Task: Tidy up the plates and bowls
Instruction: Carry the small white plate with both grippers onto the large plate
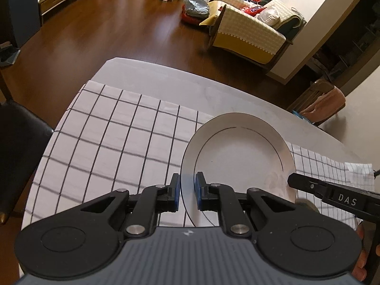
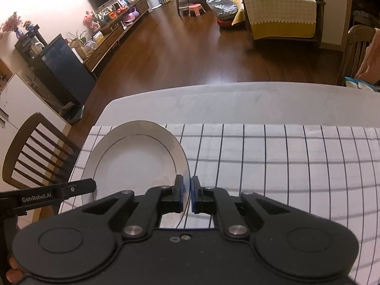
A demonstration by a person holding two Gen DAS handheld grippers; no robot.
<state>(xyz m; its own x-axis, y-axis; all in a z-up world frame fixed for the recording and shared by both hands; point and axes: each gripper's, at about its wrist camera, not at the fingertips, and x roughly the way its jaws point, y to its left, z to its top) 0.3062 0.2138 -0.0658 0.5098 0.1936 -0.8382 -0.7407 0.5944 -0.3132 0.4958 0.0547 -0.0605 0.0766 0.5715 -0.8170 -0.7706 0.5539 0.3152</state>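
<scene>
A white plate point(image 1: 239, 156) with a thin dark ring is held above the checked tablecloth point(image 1: 114, 142). In the left wrist view my left gripper point(image 1: 187, 190) straddles the plate's left rim, with a gap between its blue pads point(image 1: 175, 193) and the rim. In the right wrist view the same plate point(image 2: 133, 159) sits left of centre, and my right gripper point(image 2: 187, 196) is shut on its right rim. The right gripper's finger also shows in the left wrist view point(image 1: 308, 185). The left gripper's finger shows in the right wrist view point(image 2: 71, 188).
The cloth covers a grey table point(image 2: 237, 102) whose far edge faces a wooden floor. A black chair point(image 1: 19, 137) stands at the table's left. A wooden chair point(image 2: 35, 152) stands left in the right wrist view. A sofa point(image 2: 280, 16) is beyond the table.
</scene>
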